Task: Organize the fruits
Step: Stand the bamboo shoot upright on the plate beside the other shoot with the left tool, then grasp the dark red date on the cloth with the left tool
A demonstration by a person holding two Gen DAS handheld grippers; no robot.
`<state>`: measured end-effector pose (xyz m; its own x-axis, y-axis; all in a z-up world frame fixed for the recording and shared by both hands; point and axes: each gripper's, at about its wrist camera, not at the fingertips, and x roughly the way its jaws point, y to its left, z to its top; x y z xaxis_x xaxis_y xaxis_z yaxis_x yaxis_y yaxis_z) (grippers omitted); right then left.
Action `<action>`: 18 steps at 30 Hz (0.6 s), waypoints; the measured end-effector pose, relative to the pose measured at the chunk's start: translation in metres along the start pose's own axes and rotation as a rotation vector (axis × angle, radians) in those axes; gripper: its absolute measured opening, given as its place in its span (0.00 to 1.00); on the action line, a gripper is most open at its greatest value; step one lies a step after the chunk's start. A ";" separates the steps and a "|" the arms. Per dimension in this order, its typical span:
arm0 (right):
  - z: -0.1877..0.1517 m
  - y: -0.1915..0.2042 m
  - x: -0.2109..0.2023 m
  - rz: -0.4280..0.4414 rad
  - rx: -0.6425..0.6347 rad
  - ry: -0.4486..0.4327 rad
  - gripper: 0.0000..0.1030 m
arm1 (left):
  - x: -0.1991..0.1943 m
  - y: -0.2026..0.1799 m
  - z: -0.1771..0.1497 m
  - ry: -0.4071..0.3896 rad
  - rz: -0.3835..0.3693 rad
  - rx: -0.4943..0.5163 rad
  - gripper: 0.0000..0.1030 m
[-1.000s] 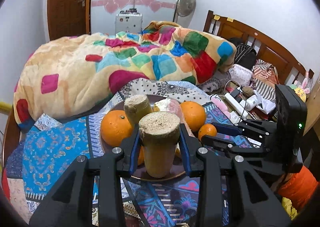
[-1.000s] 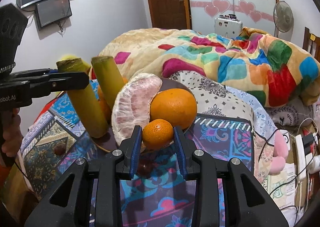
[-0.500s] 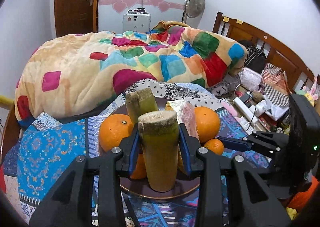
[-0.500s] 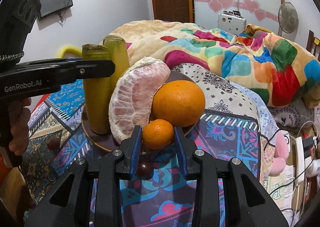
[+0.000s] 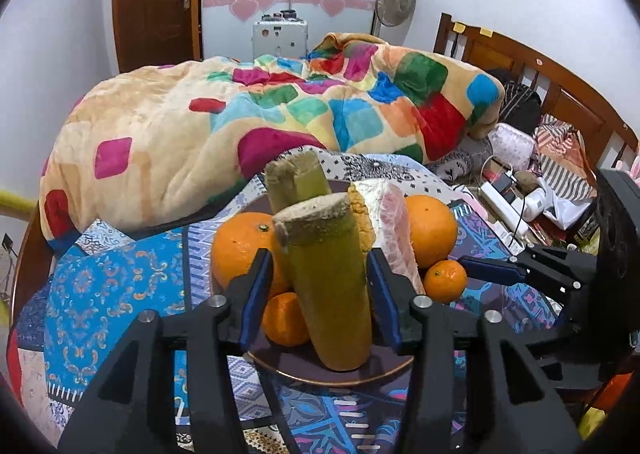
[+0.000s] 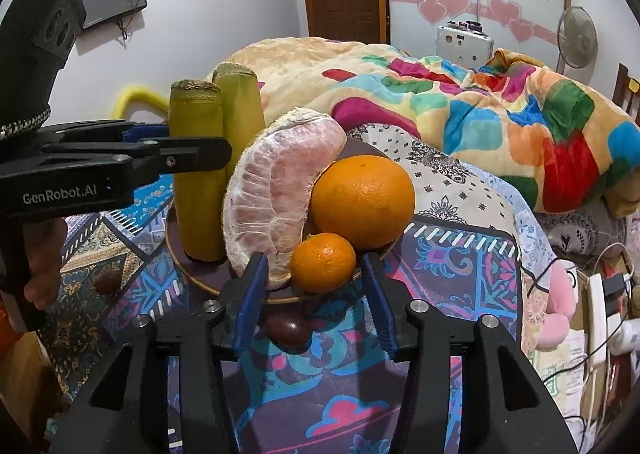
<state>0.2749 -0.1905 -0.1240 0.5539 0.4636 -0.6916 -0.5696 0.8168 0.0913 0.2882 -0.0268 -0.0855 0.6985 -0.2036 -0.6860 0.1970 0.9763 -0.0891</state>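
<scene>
A dark round plate [image 5: 340, 376] [image 6: 182, 262] on the patterned cloth holds two upright sugarcane pieces, a peeled pomelo segment [image 6: 276, 194], big oranges [image 6: 362, 202] [image 5: 240, 244] and small tangerines. My left gripper [image 5: 320, 294] stands around the nearer sugarcane piece [image 5: 326, 286] [image 6: 198, 174], which rests on the plate; small gaps show beside both pads. My right gripper [image 6: 316, 290] is open around a small tangerine [image 6: 323, 263] [image 5: 445, 280] at the plate's rim, not touching it.
A dark red round fruit [image 6: 289, 328] lies on the cloth under my right gripper; another [image 6: 105, 283] lies left of the plate. A colourful quilt [image 5: 260, 126] is heaped behind. Cables and a power strip [image 5: 502, 206] clutter the right side.
My right gripper has opened off the small tangerine, now resting on the plate. My left gripper has loosened around the sugarcane, which stands on the plate.
</scene>
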 end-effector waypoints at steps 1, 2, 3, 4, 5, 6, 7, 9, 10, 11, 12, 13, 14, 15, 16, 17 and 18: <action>-0.001 0.001 -0.001 -0.005 0.000 -0.001 0.47 | -0.004 0.001 0.000 -0.013 0.010 -0.006 0.53; -0.001 0.001 -0.002 -0.009 -0.002 -0.002 0.47 | -0.006 0.001 0.000 -0.019 0.015 -0.008 0.54; -0.001 0.001 -0.003 -0.014 -0.002 -0.004 0.47 | -0.011 0.002 0.000 -0.026 0.017 -0.008 0.54; -0.002 0.002 -0.006 -0.019 -0.001 -0.006 0.47 | -0.014 0.003 0.000 -0.030 0.019 -0.004 0.54; -0.002 0.001 -0.009 -0.021 0.004 -0.011 0.47 | -0.018 0.003 -0.001 -0.035 0.023 -0.001 0.54; -0.002 0.001 -0.013 -0.021 0.010 -0.017 0.47 | -0.023 0.004 -0.002 -0.042 0.033 0.003 0.54; -0.002 0.001 -0.017 -0.020 0.013 -0.021 0.47 | -0.026 0.004 -0.003 -0.046 0.040 0.005 0.54; -0.002 0.002 -0.024 -0.022 0.016 -0.030 0.47 | -0.038 0.007 -0.008 -0.053 0.050 0.003 0.55; -0.004 0.004 -0.029 -0.024 0.017 -0.036 0.47 | -0.041 0.008 -0.010 -0.055 0.051 0.001 0.55; -0.005 0.004 -0.032 -0.025 0.018 -0.038 0.47 | -0.047 0.011 -0.014 -0.056 0.054 -0.003 0.56; -0.006 0.005 -0.034 -0.025 0.019 -0.039 0.47 | -0.051 0.012 -0.016 -0.057 0.056 -0.006 0.58; -0.008 0.007 -0.036 -0.024 0.021 -0.035 0.47 | -0.054 0.014 -0.018 -0.059 0.059 -0.007 0.58; -0.010 0.007 -0.035 -0.025 0.020 -0.030 0.47 | -0.058 0.016 -0.022 -0.062 0.064 -0.010 0.59; -0.012 0.008 -0.035 -0.027 0.018 -0.023 0.47 | -0.062 0.018 -0.026 -0.065 0.069 -0.013 0.61; -0.015 0.010 -0.033 -0.032 0.013 -0.012 0.47 | -0.065 0.020 -0.029 -0.065 0.072 -0.015 0.62; -0.017 0.011 -0.031 -0.033 0.011 -0.004 0.47 | -0.066 0.023 -0.032 -0.064 0.075 -0.018 0.63; -0.019 0.012 -0.028 -0.032 0.008 0.008 0.47 | -0.068 0.026 -0.037 -0.059 0.079 -0.019 0.63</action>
<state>0.2409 -0.2002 -0.1169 0.5668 0.4343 -0.7000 -0.5470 0.8338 0.0744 0.2210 0.0154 -0.0680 0.7510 -0.1297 -0.6474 0.1270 0.9906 -0.0512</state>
